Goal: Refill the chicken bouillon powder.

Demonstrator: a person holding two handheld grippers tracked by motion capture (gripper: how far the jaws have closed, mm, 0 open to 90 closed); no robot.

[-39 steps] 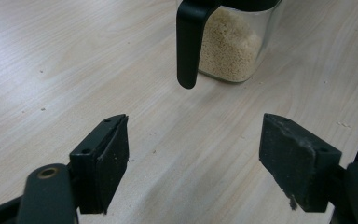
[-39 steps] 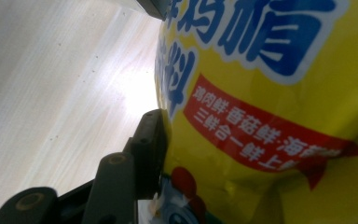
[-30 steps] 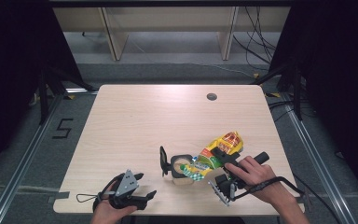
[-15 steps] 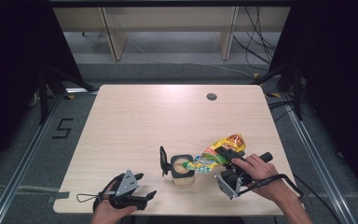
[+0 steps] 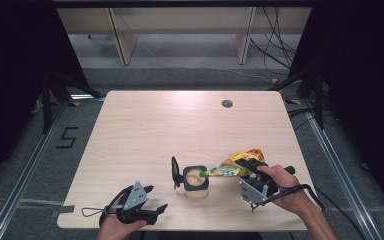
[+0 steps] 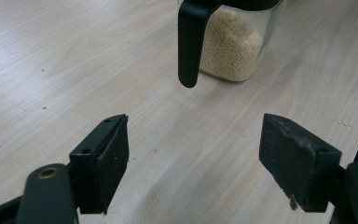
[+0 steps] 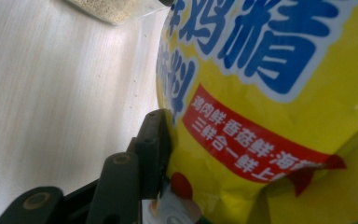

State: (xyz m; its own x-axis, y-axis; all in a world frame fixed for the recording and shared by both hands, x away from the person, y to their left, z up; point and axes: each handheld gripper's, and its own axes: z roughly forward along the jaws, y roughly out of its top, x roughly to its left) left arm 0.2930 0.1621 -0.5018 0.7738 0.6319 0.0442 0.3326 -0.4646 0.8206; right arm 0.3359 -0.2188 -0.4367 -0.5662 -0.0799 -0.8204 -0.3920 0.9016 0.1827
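The right gripper (image 5: 250, 168) pinches a yellow seasoning bag (image 5: 236, 164) near the tabletop's (image 5: 145, 125) front edge, right of centre, its jaws having just closed a little further on it. The bag is tipped with its green mouth over the open glass jar (image 5: 195, 181). The jar looks roughly half full of pale granules, though its rim is cut off in the left gripper view, so pouring seems underway, not finished. The left gripper (image 5: 152, 200) rests spread and empty by the front edge, left of the jar

A yellow seasoning bag (image 7: 279, 116) presses against one black finger (image 7: 154, 144), above the pale wooden table (image 7: 51, 93).
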